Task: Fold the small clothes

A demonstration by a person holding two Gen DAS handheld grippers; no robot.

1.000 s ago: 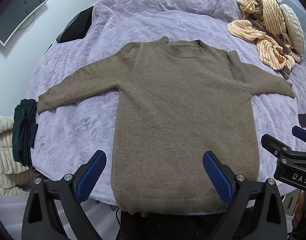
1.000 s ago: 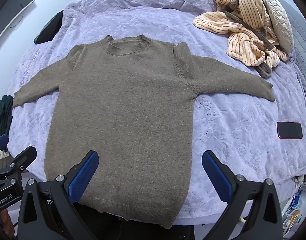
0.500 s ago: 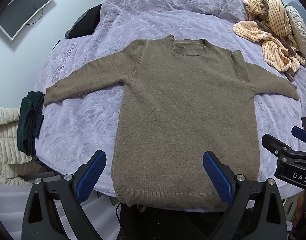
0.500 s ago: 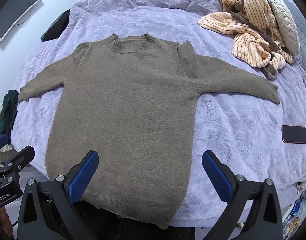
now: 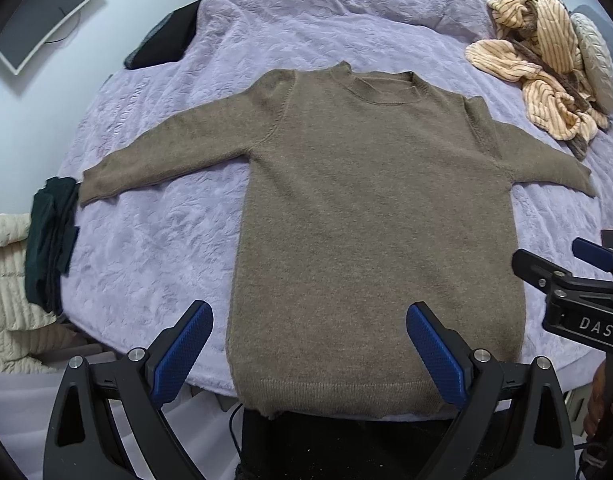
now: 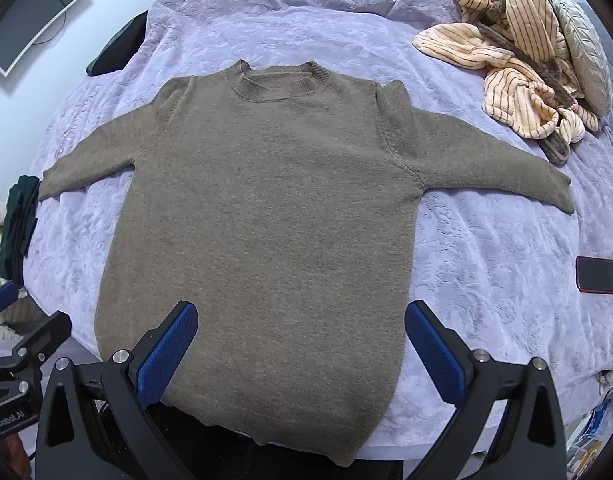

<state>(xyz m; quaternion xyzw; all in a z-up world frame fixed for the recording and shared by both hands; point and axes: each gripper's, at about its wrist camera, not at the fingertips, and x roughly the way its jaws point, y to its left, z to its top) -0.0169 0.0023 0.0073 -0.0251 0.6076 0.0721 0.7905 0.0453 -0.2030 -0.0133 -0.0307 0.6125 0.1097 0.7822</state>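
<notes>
A brown knit sweater point(image 5: 370, 208) lies flat on the lilac bedspread point(image 5: 154, 248), front up, collar far, both sleeves spread out sideways. It also shows in the right wrist view point(image 6: 266, 220). My left gripper point(image 5: 310, 344) is open and empty, held above the sweater's hem on its left half. My right gripper point(image 6: 302, 344) is open and empty, held above the hem on its right half. The right gripper also shows at the right edge of the left wrist view point(image 5: 578, 292).
A crumpled striped orange garment point(image 6: 514, 56) and a grey cushion point(image 6: 586, 56) lie at the far right. A phone point(image 6: 598, 274) lies on the bedspread point(image 6: 486, 264) at the right. Dark green clothes point(image 5: 48, 244) hang over the left edge. A black item point(image 5: 162, 40) sits far left.
Both grippers have drifted slightly, so the sweater sits a little lower and further right in both views. Both stay open and empty. The sweater has not moved.
</notes>
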